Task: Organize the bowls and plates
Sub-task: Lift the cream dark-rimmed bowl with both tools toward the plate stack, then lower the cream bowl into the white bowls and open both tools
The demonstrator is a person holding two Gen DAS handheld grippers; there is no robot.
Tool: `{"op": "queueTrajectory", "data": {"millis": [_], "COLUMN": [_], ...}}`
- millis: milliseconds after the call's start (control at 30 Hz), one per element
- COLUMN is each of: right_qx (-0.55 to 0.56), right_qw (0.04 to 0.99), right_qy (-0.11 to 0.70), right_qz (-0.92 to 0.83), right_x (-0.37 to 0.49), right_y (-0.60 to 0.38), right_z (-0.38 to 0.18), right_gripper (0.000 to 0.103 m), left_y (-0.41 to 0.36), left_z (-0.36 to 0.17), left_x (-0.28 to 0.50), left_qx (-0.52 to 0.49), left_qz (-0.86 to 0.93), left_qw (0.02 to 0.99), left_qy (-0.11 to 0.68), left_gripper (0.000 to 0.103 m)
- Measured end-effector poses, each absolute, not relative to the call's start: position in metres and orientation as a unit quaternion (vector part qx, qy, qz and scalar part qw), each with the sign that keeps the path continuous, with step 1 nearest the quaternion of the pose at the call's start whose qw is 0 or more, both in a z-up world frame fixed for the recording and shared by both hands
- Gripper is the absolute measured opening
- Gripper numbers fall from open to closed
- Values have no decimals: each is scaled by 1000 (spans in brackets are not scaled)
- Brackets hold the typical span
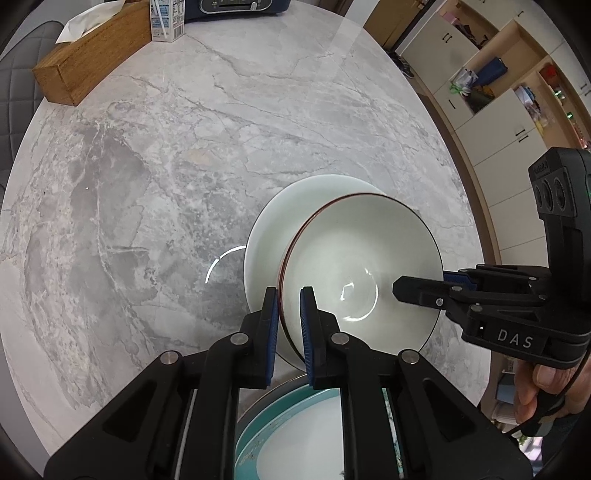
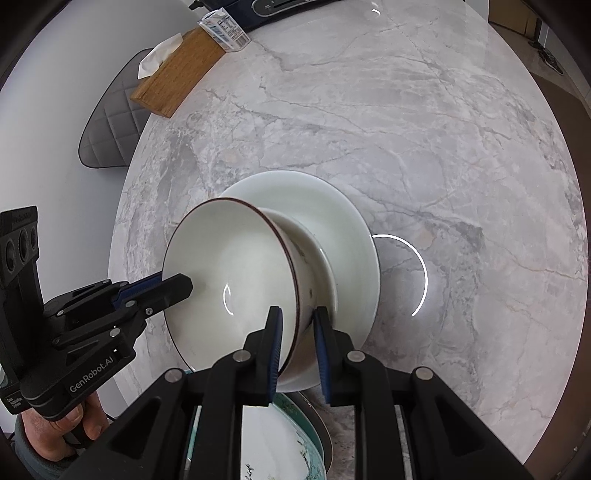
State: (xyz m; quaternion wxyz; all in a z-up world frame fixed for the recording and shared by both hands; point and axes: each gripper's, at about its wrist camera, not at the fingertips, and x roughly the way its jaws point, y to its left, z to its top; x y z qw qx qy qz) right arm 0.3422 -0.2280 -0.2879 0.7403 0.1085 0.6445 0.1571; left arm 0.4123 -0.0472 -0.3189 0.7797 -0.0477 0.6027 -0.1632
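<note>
A white bowl with a dark red rim (image 1: pixel 354 258) (image 2: pixel 229 273) is held above a white plate (image 1: pixel 269 229) (image 2: pixel 347 236) that lies on the marble table (image 1: pixel 147 166) (image 2: pixel 443 147). My left gripper (image 1: pixel 289 325) is shut on the bowl's near-left rim; it shows in the right wrist view (image 2: pixel 173 286) at the bowl's left edge. My right gripper (image 2: pixel 298 343) is shut on the bowl's wall at its right side; it shows in the left wrist view (image 1: pixel 413 291). A teal-rimmed plate (image 1: pixel 295 435) (image 2: pixel 288 443) lies below both grippers.
A wooden tissue box (image 1: pixel 92 51) (image 2: pixel 177 74) and a small carton (image 1: pixel 166 18) (image 2: pixel 223 29) stand at the table's far edge beside a dark appliance (image 1: pixel 236 7). A grey chair (image 2: pixel 110 122) stands beyond the table. Cabinets and shelves (image 1: pixel 498 92) line the right.
</note>
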Motion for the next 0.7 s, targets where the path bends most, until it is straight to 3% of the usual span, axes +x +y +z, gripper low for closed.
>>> {"op": "queueTrajectory", "data": {"millis": [33,67,133,300,700], "right_qx": [113,116,122,124,152], "right_qw": [741,742,742,753,780], "right_qy": [643,641,638,625,585], "right_qz": [159,162,168,165,159], "right_x": [342,342,342,341,334], "right_y": [-228,-228,-227,-231,-266], "right_z": [-287,-285,-281,-270,-244], "right_gripper": [33,38,54,77,82], "left_y": [-46,-45,-43,-32,7], "left_z": [-318,-315,-310,-302,-282], "left_x": [413,414,413,414,403], "left_qx": [-49,-51,-56,-78,-131], "left_qz": [-162,-159,-158,-150,-139], "left_qw": [781,783,791,795,815], "left_qy": [601,599,589,582,546], "left_gripper": [22,47,77,78,78]}}
